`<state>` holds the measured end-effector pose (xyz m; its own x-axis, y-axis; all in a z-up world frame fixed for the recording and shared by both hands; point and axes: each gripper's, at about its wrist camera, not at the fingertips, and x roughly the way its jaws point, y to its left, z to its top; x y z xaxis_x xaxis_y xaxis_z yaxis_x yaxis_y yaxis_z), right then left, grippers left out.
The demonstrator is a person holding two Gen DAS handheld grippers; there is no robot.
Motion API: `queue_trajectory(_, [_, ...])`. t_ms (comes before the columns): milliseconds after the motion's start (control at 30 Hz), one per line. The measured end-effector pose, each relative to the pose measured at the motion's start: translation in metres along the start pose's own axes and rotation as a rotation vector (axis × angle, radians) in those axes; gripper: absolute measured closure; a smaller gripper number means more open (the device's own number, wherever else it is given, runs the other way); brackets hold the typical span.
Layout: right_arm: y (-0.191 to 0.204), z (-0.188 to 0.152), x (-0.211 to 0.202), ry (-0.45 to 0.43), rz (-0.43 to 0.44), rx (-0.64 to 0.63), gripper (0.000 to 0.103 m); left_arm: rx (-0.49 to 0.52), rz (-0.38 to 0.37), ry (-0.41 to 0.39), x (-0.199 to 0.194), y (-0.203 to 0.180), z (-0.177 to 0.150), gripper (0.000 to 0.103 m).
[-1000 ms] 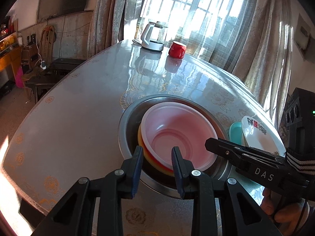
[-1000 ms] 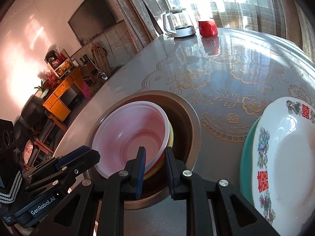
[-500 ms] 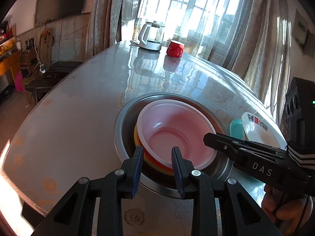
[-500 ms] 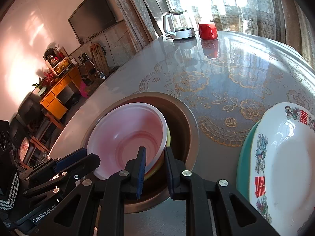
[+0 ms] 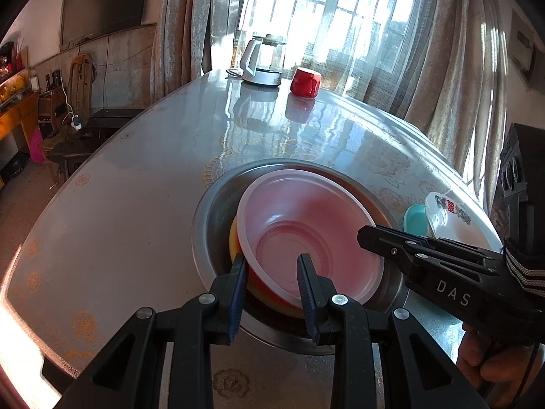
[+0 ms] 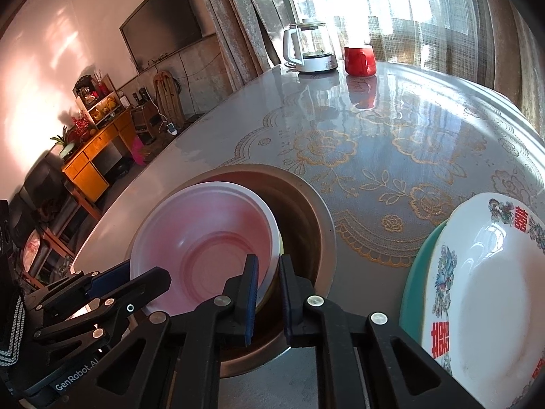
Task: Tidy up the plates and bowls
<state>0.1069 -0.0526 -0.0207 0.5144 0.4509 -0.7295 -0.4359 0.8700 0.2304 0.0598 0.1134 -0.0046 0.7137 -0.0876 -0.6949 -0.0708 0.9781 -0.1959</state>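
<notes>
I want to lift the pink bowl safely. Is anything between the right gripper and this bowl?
Nothing visible stands between them. The right gripper straddles the near rim of the pink bowl, with one finger inside and one outside.

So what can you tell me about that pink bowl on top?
The pink bowl looks like thin, slightly see-through plastic with a pale white rim and ringed steps in its bottom. It is empty and sits a bit tilted, nested on a yellow bowl inside the big metal basin on the table. The left gripper straddles its near rim. The right gripper has closed on the rim at the other side.
</notes>
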Motion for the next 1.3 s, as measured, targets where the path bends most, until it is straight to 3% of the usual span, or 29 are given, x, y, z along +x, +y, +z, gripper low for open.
queue_trajectory(567, [-0.007, -0.007, -0.013, -0.021, 0.03, 0.055, 0.086, 0.001, 0.023, -0.003, -0.003, -0.001, -0.001, 0.073])
queue_trajectory(867, [-0.013, -0.01, -0.028, -0.058, 0.025, 0.08, 0.08, -0.012, 0.04, -0.038, -0.018, 0.003, -0.003, 0.065])
queue_trajectory(1300, [-0.027, -0.019, -0.033, -0.054, 0.014, 0.131, 0.08, -0.066, 0.053, -0.077, -0.035, 0.024, -0.008, 0.06])
